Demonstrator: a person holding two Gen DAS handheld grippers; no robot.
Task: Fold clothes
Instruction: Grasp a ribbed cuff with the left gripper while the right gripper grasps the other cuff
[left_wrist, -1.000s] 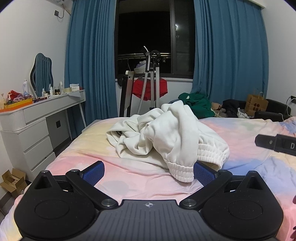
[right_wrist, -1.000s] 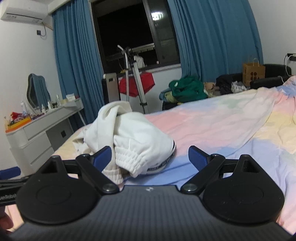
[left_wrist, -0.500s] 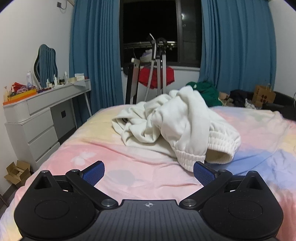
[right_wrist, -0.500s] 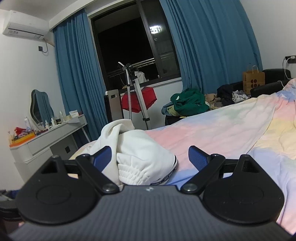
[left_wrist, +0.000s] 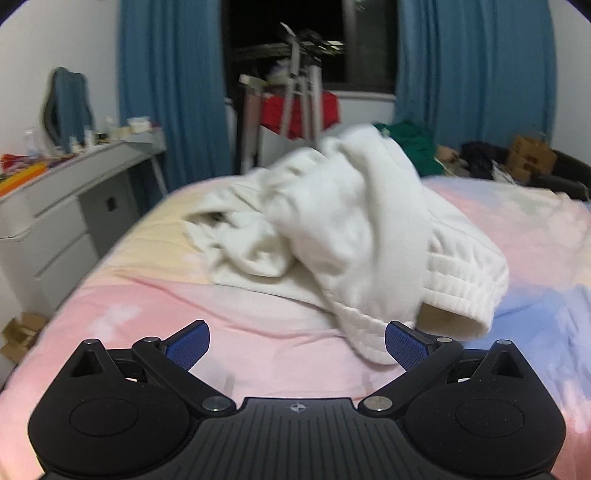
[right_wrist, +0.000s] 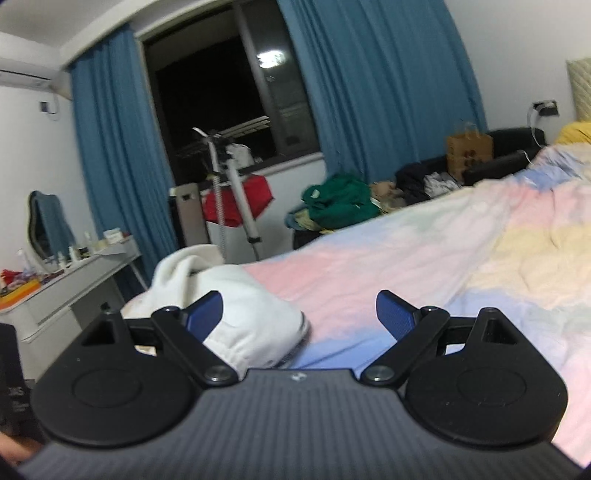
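A crumpled white sweatshirt (left_wrist: 347, 229) with ribbed cuffs and hem lies in a heap on the pastel bedsheet (left_wrist: 147, 306). My left gripper (left_wrist: 297, 345) is open, low over the sheet, with the nearest ribbed cuff just ahead of its right fingertip. In the right wrist view the same sweatshirt (right_wrist: 243, 314) sits at lower left, partly behind the left finger. My right gripper (right_wrist: 299, 314) is open with nothing between its fingers, above the sheet (right_wrist: 443, 258) to the right of the heap.
A grey-white dresser (left_wrist: 55, 206) with small items stands left of the bed. Beyond the far edge are a drying rack with a red cloth (left_wrist: 299, 107), a green garment pile (right_wrist: 340, 201), a paper bag (right_wrist: 469, 151) and blue curtains (right_wrist: 380, 85).
The left gripper has moved in closer to the sweatshirt, which now looks larger. The right gripper has swung to the right and tilted up, so the heap has slid to its lower left.
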